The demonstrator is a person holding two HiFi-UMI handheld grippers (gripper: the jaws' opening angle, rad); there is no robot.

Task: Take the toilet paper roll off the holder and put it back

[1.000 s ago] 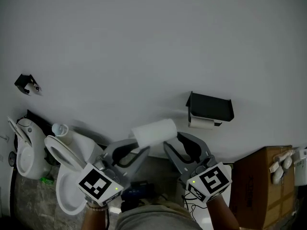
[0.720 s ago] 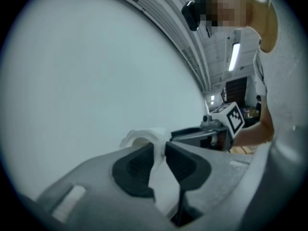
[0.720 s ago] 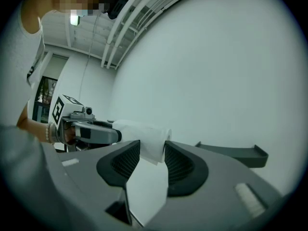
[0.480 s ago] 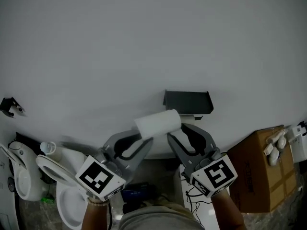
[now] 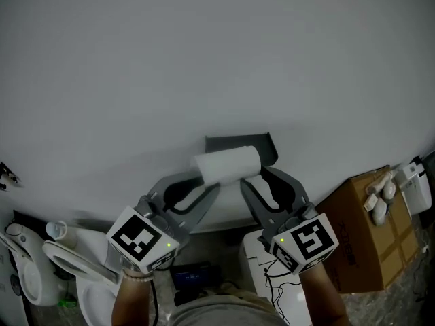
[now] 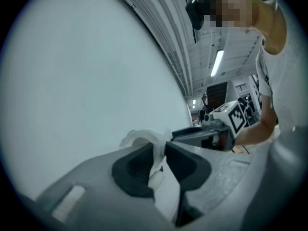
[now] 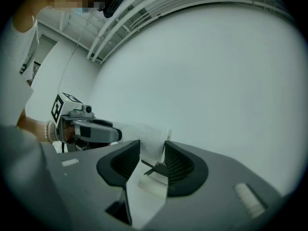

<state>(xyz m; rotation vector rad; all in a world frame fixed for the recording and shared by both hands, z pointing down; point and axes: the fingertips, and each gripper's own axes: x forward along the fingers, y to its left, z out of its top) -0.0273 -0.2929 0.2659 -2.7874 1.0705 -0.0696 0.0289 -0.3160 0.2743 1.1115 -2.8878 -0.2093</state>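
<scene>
While the toilet paper roll (image 5: 226, 164) lies crosswise in the air right in front of the black holder (image 5: 234, 142) on the white wall (image 5: 204, 60), overlapping its lower edge in the head view, each tool grips one end of it. The left tool (image 5: 209, 186) has its jaws pinched on the rim of the roll's left end, and the right tool (image 5: 253, 179) is clamped on the right end. Lower down, a toilet (image 5: 75, 263) stands at the left and a cardboard box (image 5: 363, 236) at the right, both well apart from the roll.
</scene>
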